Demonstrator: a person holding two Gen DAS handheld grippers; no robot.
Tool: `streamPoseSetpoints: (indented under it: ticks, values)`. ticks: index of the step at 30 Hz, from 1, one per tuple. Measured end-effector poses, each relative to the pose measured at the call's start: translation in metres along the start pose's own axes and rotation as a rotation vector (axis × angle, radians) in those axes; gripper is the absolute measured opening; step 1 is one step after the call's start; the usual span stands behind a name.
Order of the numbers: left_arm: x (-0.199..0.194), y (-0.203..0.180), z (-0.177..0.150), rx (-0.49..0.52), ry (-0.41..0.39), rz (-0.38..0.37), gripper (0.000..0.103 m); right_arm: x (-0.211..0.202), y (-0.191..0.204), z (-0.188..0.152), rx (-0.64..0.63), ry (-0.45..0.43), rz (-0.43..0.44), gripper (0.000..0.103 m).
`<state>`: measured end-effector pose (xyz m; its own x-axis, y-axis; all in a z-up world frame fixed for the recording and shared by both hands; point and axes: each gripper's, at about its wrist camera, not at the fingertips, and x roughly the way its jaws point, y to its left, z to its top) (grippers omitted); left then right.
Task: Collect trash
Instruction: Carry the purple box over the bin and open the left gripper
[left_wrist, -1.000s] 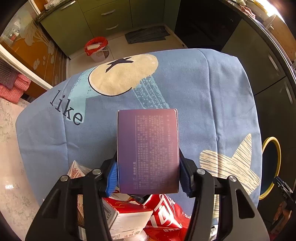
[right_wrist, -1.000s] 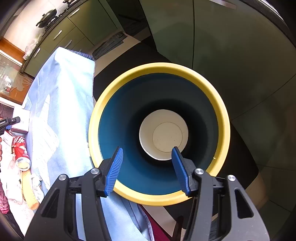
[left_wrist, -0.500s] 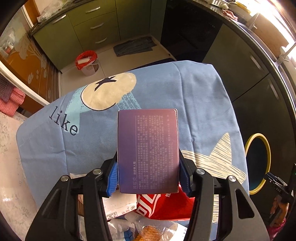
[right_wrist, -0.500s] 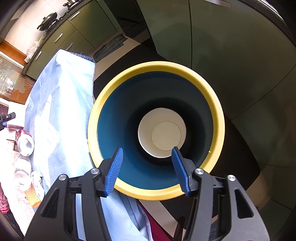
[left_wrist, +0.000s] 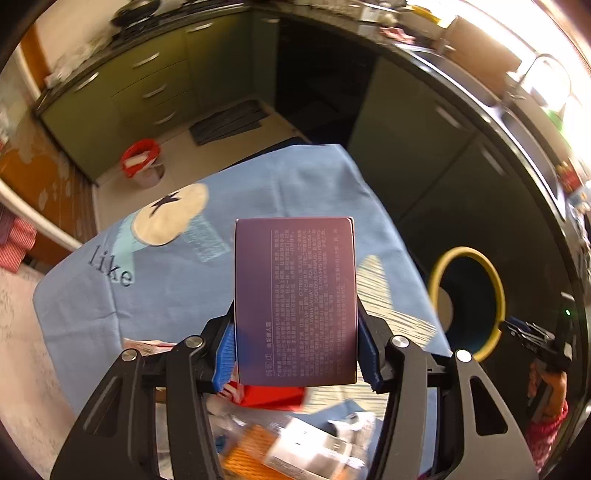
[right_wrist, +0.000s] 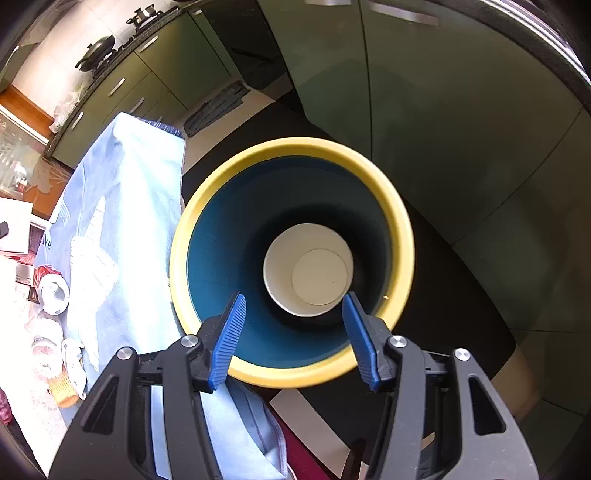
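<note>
From the left wrist, the left claw (left_wrist: 295, 354) clamps a purple box (left_wrist: 295, 299) by its lower edges, high above the cloth-covered bench (left_wrist: 295, 192); the bin (left_wrist: 466, 302) sits off at three o'clock, below the bench edge. With most of the box beyond the pads, I'd worry it pivots or slips on the swing over. From the right wrist, the right claw (right_wrist: 293, 332) hangs open and empty over the bin (right_wrist: 400, 229), a paper cup (right_wrist: 308, 269) at its bottom; staying there, it could block the drop.
</note>
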<state>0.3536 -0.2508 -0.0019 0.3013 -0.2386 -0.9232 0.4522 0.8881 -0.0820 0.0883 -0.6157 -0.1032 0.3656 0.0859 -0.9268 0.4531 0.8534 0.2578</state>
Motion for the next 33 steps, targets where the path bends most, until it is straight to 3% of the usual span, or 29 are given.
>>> streamPoseSetpoints:
  ticks: [5,9,14,18,20,22,24,28,33]
  values:
    - [-0.003,-0.08,-0.015,0.144,0.007,-0.092,0.054,-0.017,-0.017,-0.01,0.013,-0.042,-0.019,0.052]
    - [0.022,-0.159,-0.029,0.292,0.063,-0.156,0.054,-0.033,-0.032,-0.022,0.014,-0.073,-0.042,0.052]
    - [0.067,-0.24,-0.037,0.408,0.141,-0.187,0.054,-0.047,-0.051,-0.041,0.016,-0.103,-0.062,0.052]
    - [0.111,-0.286,-0.037,0.454,0.193,-0.162,0.054,-0.051,-0.065,-0.053,0.034,-0.108,-0.067,0.053]
    - [0.123,-0.295,-0.035,0.451,0.193,-0.145,0.058,-0.052,-0.072,-0.057,0.044,-0.116,-0.075,0.057]
    - [0.128,-0.303,-0.031,0.454,0.172,-0.125,0.073,-0.054,-0.078,-0.06,0.055,-0.124,-0.082,0.06]
    - [0.124,-0.303,-0.028,0.449,0.138,-0.119,0.074,-0.054,-0.081,-0.062,0.057,-0.128,-0.083,0.06]
    - [0.085,-0.285,-0.03,0.431,0.072,-0.159,0.074,-0.051,-0.077,-0.064,0.041,-0.126,-0.068,0.06]
    - [0.012,-0.239,-0.052,0.384,-0.069,-0.22,0.075,-0.045,-0.053,-0.064,-0.022,-0.113,-0.043,0.06]
